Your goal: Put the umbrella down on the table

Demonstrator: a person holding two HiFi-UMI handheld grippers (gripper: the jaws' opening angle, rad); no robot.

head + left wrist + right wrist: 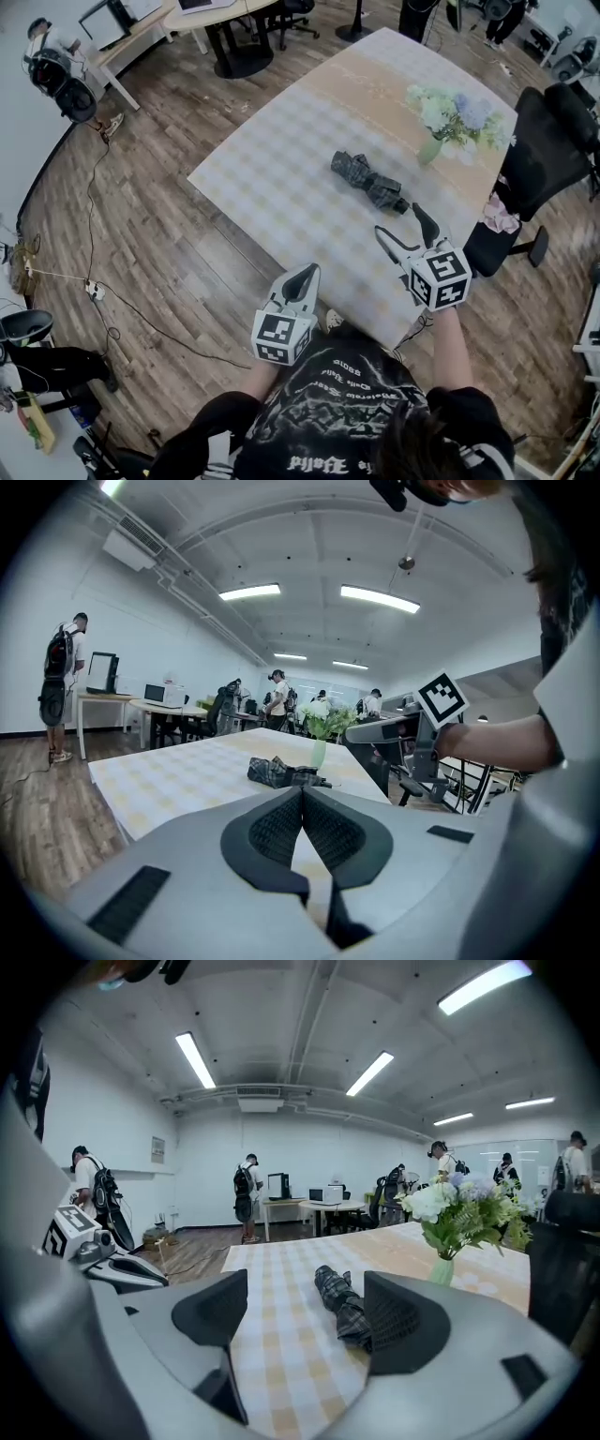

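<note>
One umbrella (369, 181) lies on the table (272, 173), clear of its edges; your right gripper (397, 219) gapes, left gripper (307, 274) pressed together.

I see the folded dark plaid umbrella (369, 181) lying flat on the checkered table (272, 178), right of frame centre.

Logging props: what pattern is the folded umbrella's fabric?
Dark grey plaid; the umbrella shows best in the right gripper view.

The umbrella (341, 1305) has its near end hidden behind the jaws (right gripper view only).
</note>
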